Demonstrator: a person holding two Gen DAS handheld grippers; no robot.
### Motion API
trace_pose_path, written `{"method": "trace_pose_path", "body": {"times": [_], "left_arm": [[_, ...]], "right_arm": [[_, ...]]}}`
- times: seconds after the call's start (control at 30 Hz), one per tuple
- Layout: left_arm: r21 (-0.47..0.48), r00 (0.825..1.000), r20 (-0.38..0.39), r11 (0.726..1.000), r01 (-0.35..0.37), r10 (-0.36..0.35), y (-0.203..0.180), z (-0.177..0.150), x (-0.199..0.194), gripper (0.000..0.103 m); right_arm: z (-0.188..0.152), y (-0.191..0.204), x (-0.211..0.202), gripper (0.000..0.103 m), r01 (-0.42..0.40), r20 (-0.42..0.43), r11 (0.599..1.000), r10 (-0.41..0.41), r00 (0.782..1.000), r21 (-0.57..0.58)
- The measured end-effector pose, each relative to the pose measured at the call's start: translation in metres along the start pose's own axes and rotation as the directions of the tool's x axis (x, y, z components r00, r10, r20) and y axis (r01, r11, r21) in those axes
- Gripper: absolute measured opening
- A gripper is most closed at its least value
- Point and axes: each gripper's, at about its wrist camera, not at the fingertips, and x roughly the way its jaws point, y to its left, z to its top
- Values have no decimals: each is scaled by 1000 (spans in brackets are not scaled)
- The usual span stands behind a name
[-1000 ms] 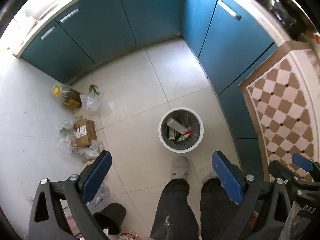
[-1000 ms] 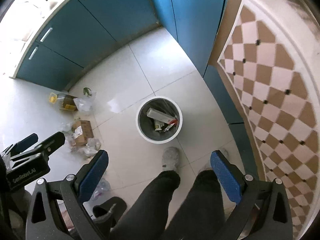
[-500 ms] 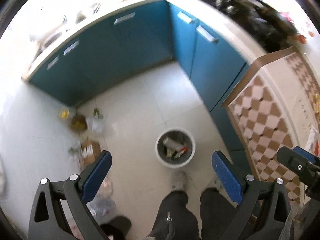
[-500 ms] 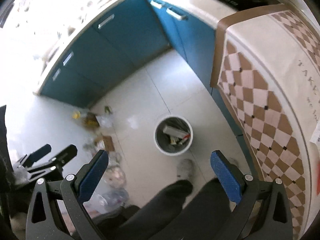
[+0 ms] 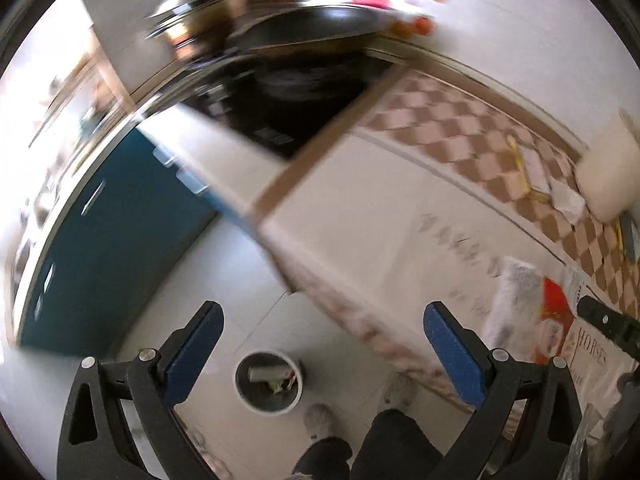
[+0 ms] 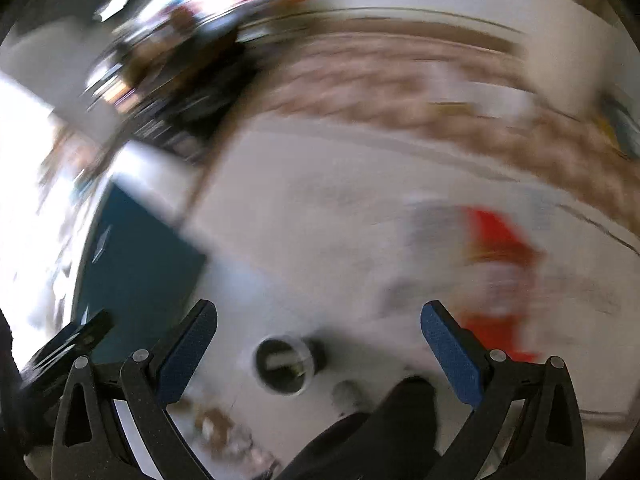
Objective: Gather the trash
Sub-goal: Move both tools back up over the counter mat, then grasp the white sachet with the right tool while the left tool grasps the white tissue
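Our left gripper (image 5: 320,344) and right gripper (image 6: 318,340) both hang spread and empty. Below us sits the bin (image 5: 269,383); ahead, on the table (image 5: 360,200), lies a red-and-white wrapper (image 5: 528,312) — we should slow, steady the blur, then reach.

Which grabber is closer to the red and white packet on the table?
Right. The right gripper hangs just before the red and white packet; the left gripper is farther left.
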Motion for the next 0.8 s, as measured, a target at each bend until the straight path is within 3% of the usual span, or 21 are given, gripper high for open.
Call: {"method": "trace_pose_path", "body": {"times": [0.17, 0.27, 0.3, 0.4, 0.53, 0.67, 0.73, 0.77, 0.8], "left_arm": [[133, 998, -54, 991, -2, 9, -83, 24, 39, 102], [194, 993, -109, 981, -17, 39, -116, 28, 68, 102], [205, 992, -121, 979, -21, 46, -123, 28, 74, 102], [218, 988, -143, 976, -23, 55, -138, 31, 88, 102], [221, 986, -157, 975, -20, 55, -151, 40, 97, 102], [219, 987, -155, 976, -7, 42, -168, 50, 101, 102], [216, 988, -153, 976, 9, 24, -180, 58, 100, 102], [214, 988, -152, 977, 21, 13, -184, 61, 99, 102], [213, 989, -150, 976, 35, -2, -192, 66, 97, 102]], "right_arm": [[42, -145, 33, 103, 204, -32, 945, -203, 979, 256], [57, -197, 66, 100, 243, -91, 915, -226, 970, 322], [59, -202, 73, 96, 235, -99, 916, -214, 972, 326], [70, -194, 93, 97, 252, -83, 937, -238, 968, 244], [69, -173, 105, 96, 346, -33, 928, -345, 938, 139], [60, -172, 95, 62, 357, 48, 926, -365, 930, 123], [58, -172, 91, 38, 346, 64, 931, -354, 933, 113], [59, -175, 88, 20, 369, 69, 923, -377, 924, 104], [59, -181, 86, 16, 340, 71, 933, -349, 934, 114]]}}
